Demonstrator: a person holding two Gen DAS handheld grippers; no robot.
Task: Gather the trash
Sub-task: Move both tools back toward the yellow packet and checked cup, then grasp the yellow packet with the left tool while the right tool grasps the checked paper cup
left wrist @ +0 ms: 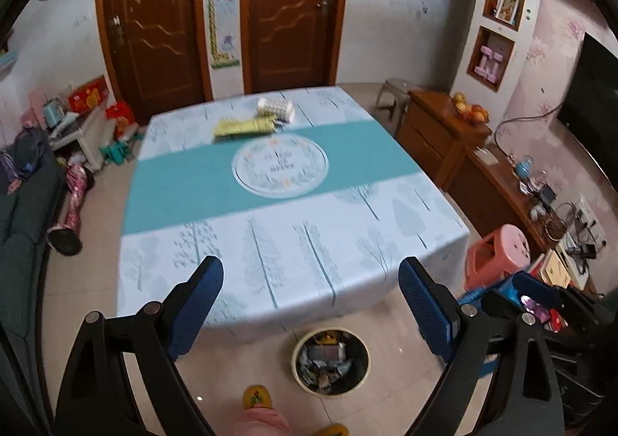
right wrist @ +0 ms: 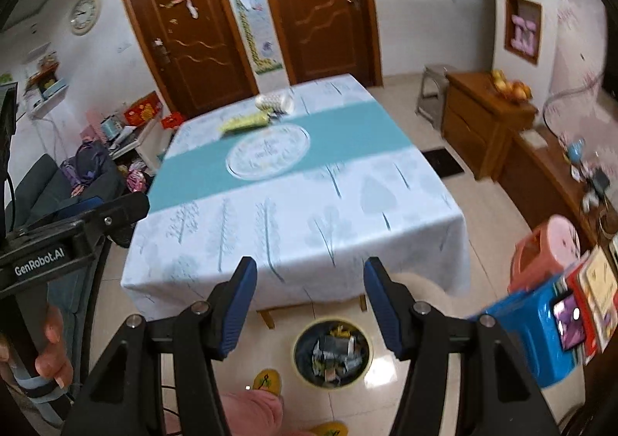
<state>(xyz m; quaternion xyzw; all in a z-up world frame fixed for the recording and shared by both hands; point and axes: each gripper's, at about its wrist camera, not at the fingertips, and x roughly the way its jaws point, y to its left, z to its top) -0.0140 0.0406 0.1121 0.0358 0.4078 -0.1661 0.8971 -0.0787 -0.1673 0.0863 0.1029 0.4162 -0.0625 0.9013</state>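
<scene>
While both my left fingers (left wrist: 309,304) and right fingers (right wrist: 310,306) are hanging apart and empty, the trash (left wrist: 329,360) is sitting in the bin (left wrist: 361,378) below the desk (left wrist: 270,243); collecting is looking mostly finished.

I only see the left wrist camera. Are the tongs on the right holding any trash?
Observer: No. In the right wrist view the right tongs are open, with nothing between them.
Operator: Who is holding my left tongs?
Observer: A hand grips their black handle, which is marked GenRobot.AI, at the left edge of the right wrist view.
Operator: Is anything on the floor past the table?
Observer: Yes. A dark mat lies on the tiles between the table and the wooden cabinet.
</scene>
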